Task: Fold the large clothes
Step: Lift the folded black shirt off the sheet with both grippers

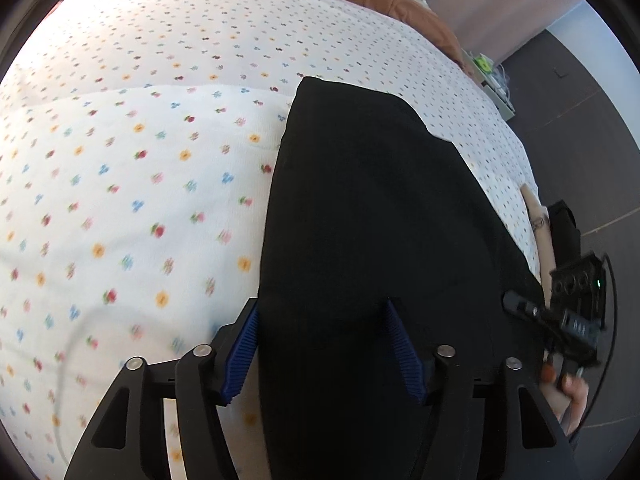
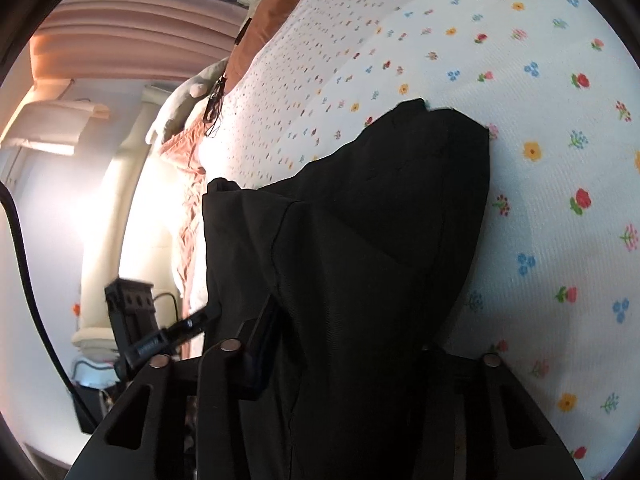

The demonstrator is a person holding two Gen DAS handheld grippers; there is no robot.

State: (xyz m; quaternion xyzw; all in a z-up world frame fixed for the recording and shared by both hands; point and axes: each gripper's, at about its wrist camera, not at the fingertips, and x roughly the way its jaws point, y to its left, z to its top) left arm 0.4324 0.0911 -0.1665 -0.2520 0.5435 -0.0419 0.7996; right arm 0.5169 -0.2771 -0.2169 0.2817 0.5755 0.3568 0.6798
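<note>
Left claw (image 1: 322, 350) straddles black garment (image 1: 372, 208)

A: We count one black garment (image 1: 372, 216) on the bed, folded over on itself.

B: Agreed. Grippers: we log two, the left gripper (image 1: 324, 344) and the right gripper (image 2: 352, 364). Blue pads (image 1: 402, 348) on the left one: two.

A: One floral sheet (image 1: 140, 184) and one orange-brown cover (image 1: 404, 4) at the far edge.

B: One hand (image 1: 568, 396) is visible. Curtains (image 2: 136, 32): one pleated run.
</note>
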